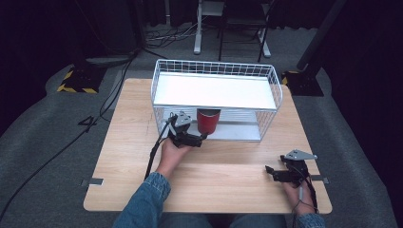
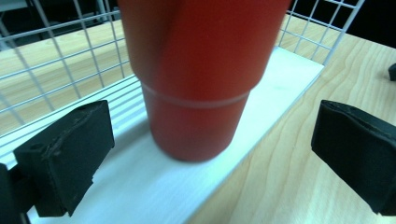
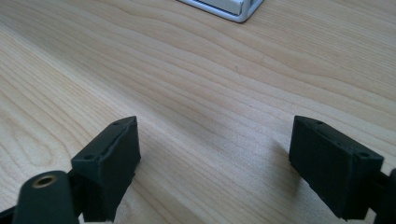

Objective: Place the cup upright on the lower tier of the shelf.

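Observation:
A red cup (image 1: 208, 121) stands upright on the lower white shelf of a white wire rack (image 1: 216, 71) at the back of the wooden table. In the left gripper view the red cup (image 2: 196, 79) looms close, resting on the white shelf (image 2: 140, 182), with the black jaws spread wide on either side and not touching it. My left gripper (image 1: 198, 137) is open just in front of the cup. At the table's front right, my right gripper (image 1: 271, 172) is open over bare wood, nothing between its fingers (image 3: 109, 163).
The rack's upper white shelf (image 1: 214, 91) overhangs the cup. The wooden table (image 1: 142, 142) has bare room to the left and across the front. A corner of the rack base (image 3: 233, 9) lies far ahead of the right gripper. Cables trail on the grey floor at the left.

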